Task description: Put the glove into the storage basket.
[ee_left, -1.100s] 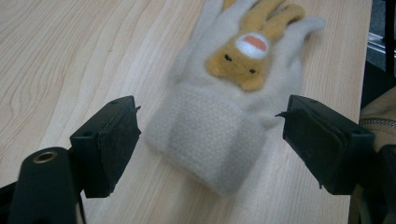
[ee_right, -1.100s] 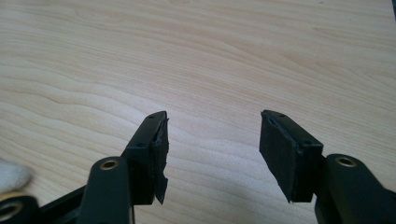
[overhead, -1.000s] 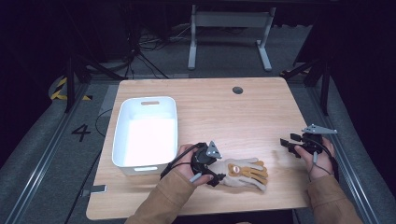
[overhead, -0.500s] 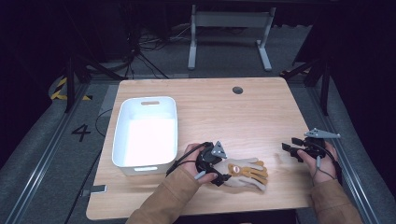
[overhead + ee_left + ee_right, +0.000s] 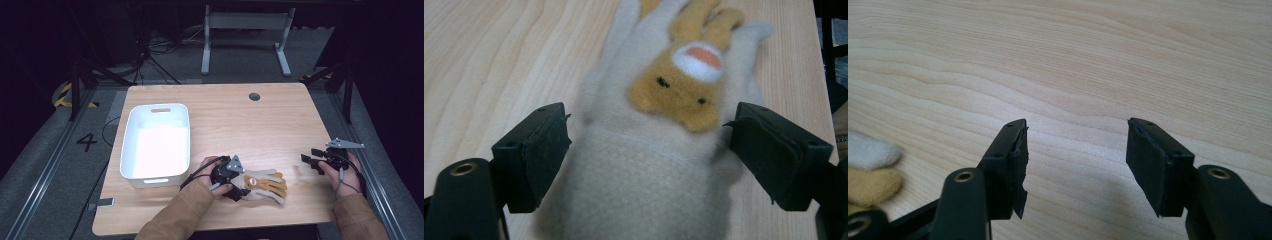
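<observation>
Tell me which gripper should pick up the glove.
Left. The left gripper has its open jaws on either side of the glove at the cuff, while the right gripper is open over bare table, apart from it.

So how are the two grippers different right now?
The left hand-held gripper has its jaws spread around the glove's cuff, while the right hand-held gripper has nothing between its jaws, just bare table. In the high view the left one sits beside the white bin, and the right one is out near the table's right edge. Both are open, and both have black jaws.
</observation>
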`<state>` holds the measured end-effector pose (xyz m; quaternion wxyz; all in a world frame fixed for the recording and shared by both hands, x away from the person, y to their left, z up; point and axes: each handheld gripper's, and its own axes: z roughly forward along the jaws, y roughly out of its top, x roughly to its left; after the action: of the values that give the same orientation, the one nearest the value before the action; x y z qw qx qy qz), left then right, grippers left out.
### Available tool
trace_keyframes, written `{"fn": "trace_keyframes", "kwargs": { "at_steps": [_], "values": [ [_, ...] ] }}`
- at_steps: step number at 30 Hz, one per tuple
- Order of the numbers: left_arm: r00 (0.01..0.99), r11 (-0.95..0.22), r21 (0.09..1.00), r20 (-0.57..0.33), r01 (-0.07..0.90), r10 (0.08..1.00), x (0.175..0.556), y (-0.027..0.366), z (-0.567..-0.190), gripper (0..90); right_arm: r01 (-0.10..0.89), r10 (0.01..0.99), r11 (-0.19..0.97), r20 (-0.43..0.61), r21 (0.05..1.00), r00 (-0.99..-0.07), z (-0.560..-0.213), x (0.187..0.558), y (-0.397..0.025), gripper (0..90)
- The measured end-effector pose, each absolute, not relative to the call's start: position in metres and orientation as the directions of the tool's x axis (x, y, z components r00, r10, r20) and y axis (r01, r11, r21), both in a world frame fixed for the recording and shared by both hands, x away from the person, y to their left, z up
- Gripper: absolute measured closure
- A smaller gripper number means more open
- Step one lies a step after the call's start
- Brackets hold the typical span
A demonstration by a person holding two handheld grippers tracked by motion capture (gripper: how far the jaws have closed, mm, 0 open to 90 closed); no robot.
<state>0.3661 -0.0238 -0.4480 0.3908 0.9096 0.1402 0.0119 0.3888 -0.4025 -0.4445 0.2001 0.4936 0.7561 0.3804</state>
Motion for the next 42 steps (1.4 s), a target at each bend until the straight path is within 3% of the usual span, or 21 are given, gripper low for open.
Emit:
{"fn": "trace_keyframes", "kwargs": {
  "at_steps": [13,20,31,42],
  "values": [
    [0.975,-0.7,0.694,-0.015,0.169,0.221,0.363,-0.038,-0.463,12.1,0.603,0.896,0.223,0.082,0.766,-0.436,-0.446,0.389,-0.402,42.5],
    [0.984,-0.731,0.67,0.002,0.131,0.178,0.361,-0.045,-0.472,1.6,0.606,0.896,0.225,0.082,0.763,-0.436,-0.446,0.39,-0.401,42.5],
    [0.984,-0.724,0.676,-0.003,0.135,0.181,0.363,-0.053,-0.473,0.0,0.61,0.895,0.233,0.078,0.757,-0.438,-0.447,0.39,-0.401,42.5],
    [0.967,-0.725,0.66,-0.008,0.197,0.256,0.361,-0.061,-0.47,1.7,0.615,0.894,0.24,0.076,0.751,-0.441,-0.449,0.39,-0.4,42.5]
  ]
}}
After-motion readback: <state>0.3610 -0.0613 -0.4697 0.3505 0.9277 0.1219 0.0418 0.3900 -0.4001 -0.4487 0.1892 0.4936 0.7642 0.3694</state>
